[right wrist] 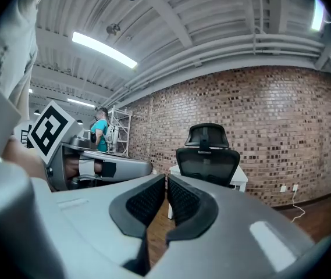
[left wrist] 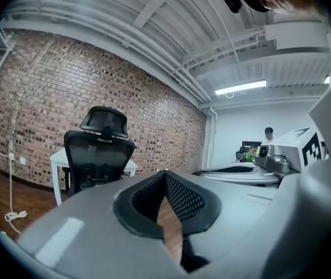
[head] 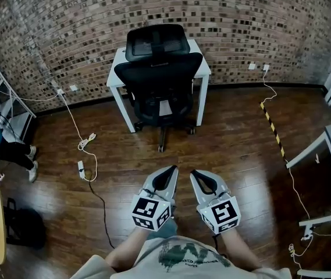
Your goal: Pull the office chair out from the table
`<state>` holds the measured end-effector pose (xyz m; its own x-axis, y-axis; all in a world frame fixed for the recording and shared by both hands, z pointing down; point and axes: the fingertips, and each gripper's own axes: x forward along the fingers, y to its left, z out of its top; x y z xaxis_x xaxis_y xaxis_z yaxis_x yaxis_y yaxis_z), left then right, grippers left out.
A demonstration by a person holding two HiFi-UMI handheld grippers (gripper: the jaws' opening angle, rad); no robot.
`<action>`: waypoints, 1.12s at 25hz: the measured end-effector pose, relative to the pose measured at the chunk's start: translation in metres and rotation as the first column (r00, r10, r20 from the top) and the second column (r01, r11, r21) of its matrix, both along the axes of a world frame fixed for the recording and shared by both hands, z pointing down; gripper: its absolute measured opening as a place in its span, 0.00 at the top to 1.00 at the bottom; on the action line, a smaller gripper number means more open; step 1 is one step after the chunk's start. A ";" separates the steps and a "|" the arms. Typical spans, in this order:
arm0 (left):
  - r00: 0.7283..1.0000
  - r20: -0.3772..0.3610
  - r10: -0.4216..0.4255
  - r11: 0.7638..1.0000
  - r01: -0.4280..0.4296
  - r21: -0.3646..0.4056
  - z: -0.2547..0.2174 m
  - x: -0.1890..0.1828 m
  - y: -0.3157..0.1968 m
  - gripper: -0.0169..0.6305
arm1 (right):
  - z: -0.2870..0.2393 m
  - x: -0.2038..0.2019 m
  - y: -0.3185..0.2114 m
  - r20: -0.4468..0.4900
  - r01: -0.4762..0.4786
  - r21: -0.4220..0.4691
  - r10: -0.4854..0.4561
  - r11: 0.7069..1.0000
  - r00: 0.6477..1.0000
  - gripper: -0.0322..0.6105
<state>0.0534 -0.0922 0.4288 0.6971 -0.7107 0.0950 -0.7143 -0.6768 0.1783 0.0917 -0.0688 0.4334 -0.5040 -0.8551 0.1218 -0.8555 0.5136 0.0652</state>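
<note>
Brick wall runs across the far side of the room. Dark wooden floor below it, glossy.

White table stands against the wall, near the centre.

Black office chair is pushed in against the table's near side. Its backrest and headrest face the person and its wheeled base sits on the floor just in front of the table legs. The chair is untouched, well apart from both grippers.

A second person stands at the left edge, beside a metal shelf rack.

Left gripper and right gripper are held side by side low in the head view, both pointing at the chair. The left gripper's jaws are closed, tips together, nothing between them. The right gripper's are the same, pads nearly flush, empty. Each gripper view shows the chair ahead across open floor.

Black-and-yellow tape strip lies on the floor to the right.

White cable trails from the wall to a power strip on the floor, left of the chair.
</note>
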 end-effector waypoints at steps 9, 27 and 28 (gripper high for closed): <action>0.999 -0.035 0.029 1.000 -0.029 0.002 -0.013 -0.023 -0.105 0.95 | -0.017 -0.030 -0.110 -0.020 -0.009 0.015 0.010 1.000 1.000 0.95; 1.000 -0.012 0.009 0.991 -0.007 0.134 -0.045 -0.085 -0.259 0.94 | -0.044 -0.032 -0.250 -0.117 -0.030 0.104 0.043 0.994 0.992 0.85; 1.000 -0.002 -0.001 0.990 0.002 0.143 -0.047 -0.088 -0.269 0.92 | -0.045 -0.029 -0.260 -0.127 -0.027 0.113 0.041 0.993 0.991 0.84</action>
<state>-0.0350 -0.3611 0.3820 0.6960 -0.7180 -0.0092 -0.7152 -0.6943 0.0805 0.0627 -0.3285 0.3879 -0.4608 -0.8832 0.0877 -0.8531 0.4680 0.2305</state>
